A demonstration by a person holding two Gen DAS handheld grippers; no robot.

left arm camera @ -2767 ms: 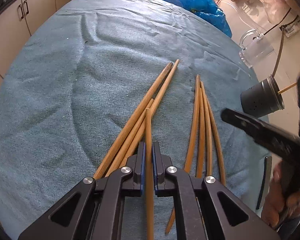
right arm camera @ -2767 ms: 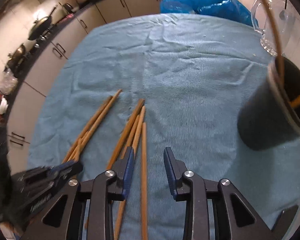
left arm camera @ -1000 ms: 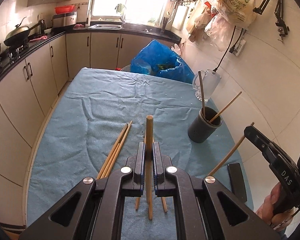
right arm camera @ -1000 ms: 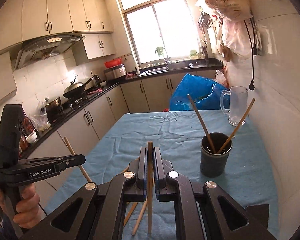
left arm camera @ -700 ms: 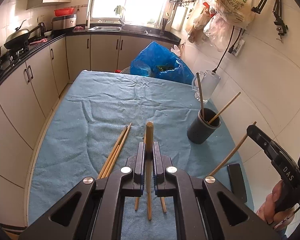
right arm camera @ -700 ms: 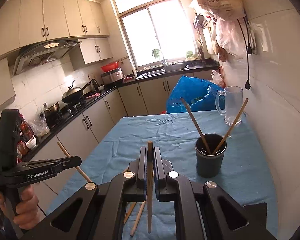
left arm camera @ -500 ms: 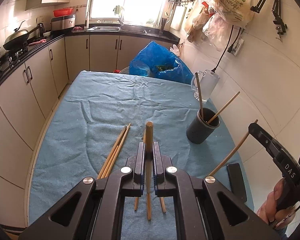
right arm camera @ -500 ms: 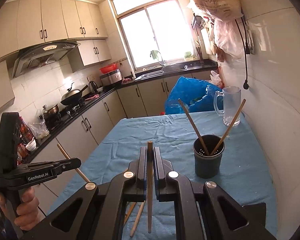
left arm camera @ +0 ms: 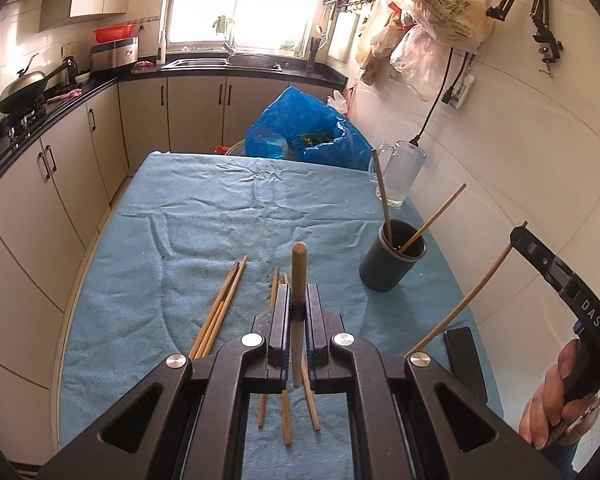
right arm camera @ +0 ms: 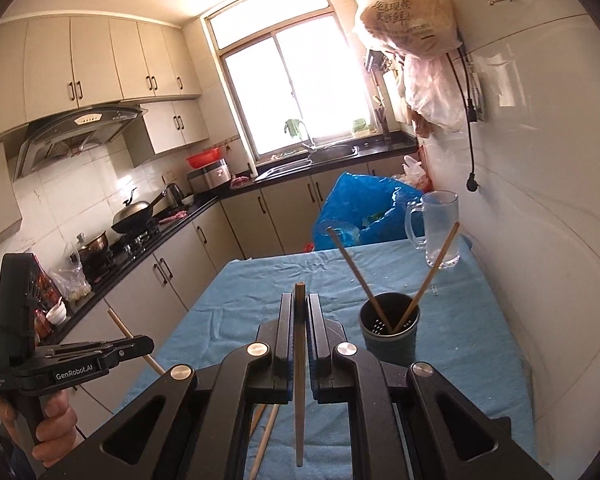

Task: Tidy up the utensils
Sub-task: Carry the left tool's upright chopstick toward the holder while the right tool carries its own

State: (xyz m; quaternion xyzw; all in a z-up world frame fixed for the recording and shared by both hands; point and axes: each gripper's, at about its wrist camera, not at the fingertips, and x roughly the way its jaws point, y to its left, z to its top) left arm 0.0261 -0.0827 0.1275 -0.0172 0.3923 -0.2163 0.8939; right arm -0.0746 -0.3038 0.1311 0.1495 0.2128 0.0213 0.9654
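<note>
chopsticks [left arm camera: 299, 280] [right arm camera: 299, 344] clamped in both grippers, raised above table edge [left arm camera: 100, 240].

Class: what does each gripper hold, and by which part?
The left gripper and right gripper each clamp one wooden chopstick partway along its shaft.

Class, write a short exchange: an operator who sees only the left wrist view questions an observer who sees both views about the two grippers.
Operator: Is the right one gripping properly?
Observer: Yes, the right gripper is shut on its held chopstick, which stands upright between the pads.
Operator: How does mine look from there?
Observer: The left gripper shows side-on, and its second chopstick pokes up and left beyond the tip.
</note>
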